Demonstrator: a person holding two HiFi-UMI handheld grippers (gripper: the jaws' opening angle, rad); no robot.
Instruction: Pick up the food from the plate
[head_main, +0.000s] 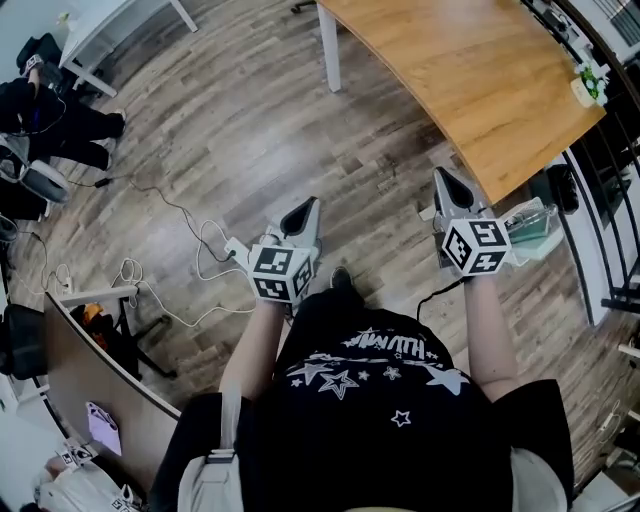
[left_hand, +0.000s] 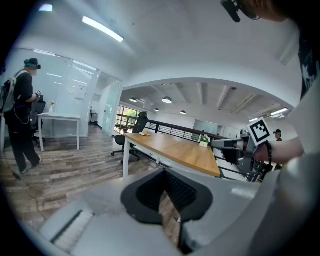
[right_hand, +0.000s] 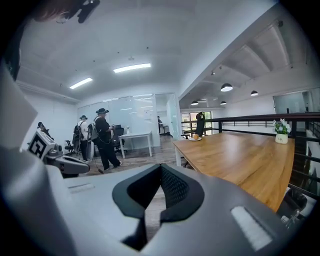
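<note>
Both tongs (left_hand: 165, 175) (right_hand: 159, 172) shut; food (right_hand: 195, 136) far ahead on tbl (right_hand: 240, 152).

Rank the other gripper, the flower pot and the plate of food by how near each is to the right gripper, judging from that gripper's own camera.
1. Left gripper: alongside, at the left.
2. Flower pot: on the wooden table, at its right edge.
3. Plate with the food: at the table's far end.

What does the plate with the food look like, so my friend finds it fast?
Look for the long wooden table beside the black railing. At its far end sits a small white plate holding something round and orange. Unlike the pot of white flowers by the railing, it is flat and low.
</note>
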